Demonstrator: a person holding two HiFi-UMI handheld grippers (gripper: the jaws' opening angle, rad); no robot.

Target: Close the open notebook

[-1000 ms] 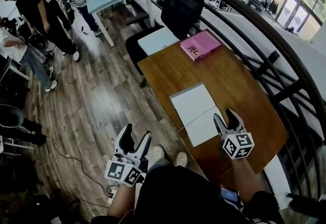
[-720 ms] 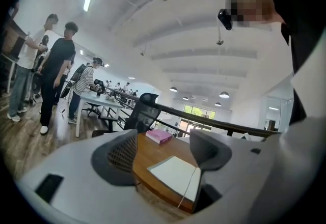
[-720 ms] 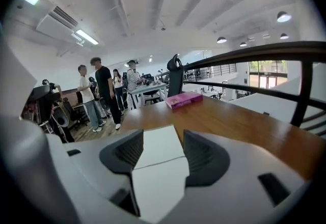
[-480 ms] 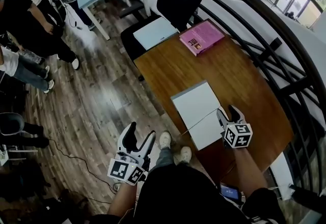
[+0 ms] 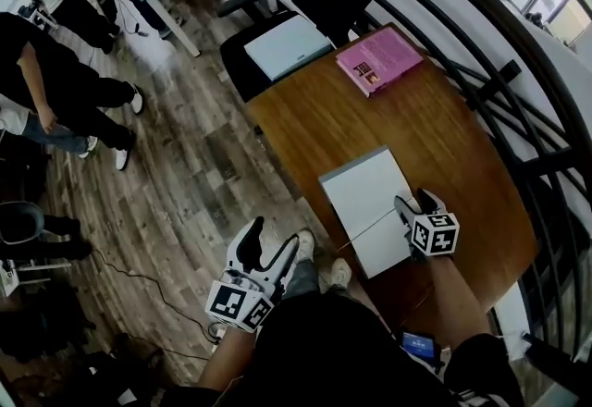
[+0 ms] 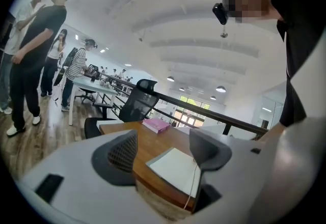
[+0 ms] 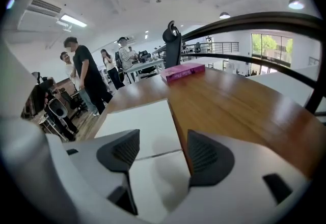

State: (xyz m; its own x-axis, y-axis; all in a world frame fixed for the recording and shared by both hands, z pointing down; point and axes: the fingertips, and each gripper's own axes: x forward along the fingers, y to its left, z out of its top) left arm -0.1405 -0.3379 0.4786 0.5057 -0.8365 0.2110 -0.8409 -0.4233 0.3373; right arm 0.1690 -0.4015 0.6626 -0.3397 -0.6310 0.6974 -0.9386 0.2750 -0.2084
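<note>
Wooden counter (image 5: 444,137): the right gripper's (image 5: 414,203) jaws, just opening and empty, sit poised over the open notebook's (image 5: 365,192) three-o'clock edge. A shallow scoop could crumple pages. The left gripper's (image 5: 268,243) jaws are spread and empty.

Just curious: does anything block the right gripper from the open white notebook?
Nothing visible. The right gripper, jaws just opened wider with nothing clamped between them, hangs above the edge of the open white notebook.

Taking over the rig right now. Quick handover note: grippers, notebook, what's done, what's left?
Left hand-held gripper: open, empty, off the table's near left edge.
Right hand-held gripper: jaws apart, just been opening, over the notebook's right edge by the fold; nothing gripped.
Notebook: lies open flat on the table, white pages up.
Done: approach only.
To do: catch one half and fold it over shut.
</note>
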